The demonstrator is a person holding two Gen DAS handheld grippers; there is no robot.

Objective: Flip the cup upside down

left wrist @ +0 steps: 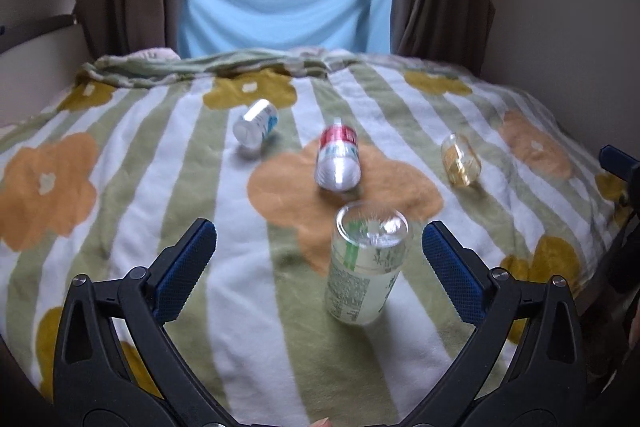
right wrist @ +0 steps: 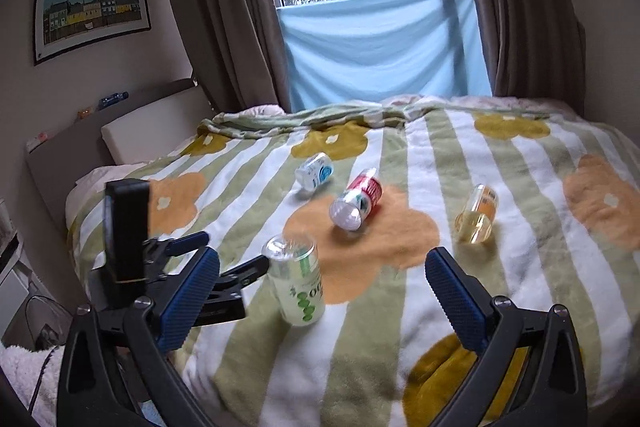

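A bed covered by a striped blanket [left wrist: 132,211] with orange and mustard flowers is seen from two gripper cameras.

In the left wrist view, the left gripper [left wrist: 319,259] fills the bottom of the frame, its blue-padded jaws spread wide and nothing held between them. At upper centre-left, a clear cup with a blue label [left wrist: 256,123] is seen lying on its side. In the centre, a clear cup with a red label [left wrist: 338,159] lies on its side on an orange flower. Just below it, between the jaw tips but touching neither, the green-labelled cup [left wrist: 366,267] is stood with its flat clear base uppermost, slightly tilted. At right, an amber-tinted cup [left wrist: 460,159] lies on its side.

In the right wrist view, the left gripper [right wrist: 224,267] is seen at lower left, just beside the green-labelled cup [right wrist: 298,279]. The right gripper [right wrist: 322,291] is shown along the bottom, jaws spread wide and empty. Blue curtain cloth [right wrist: 384,43] hangs at upper centre.
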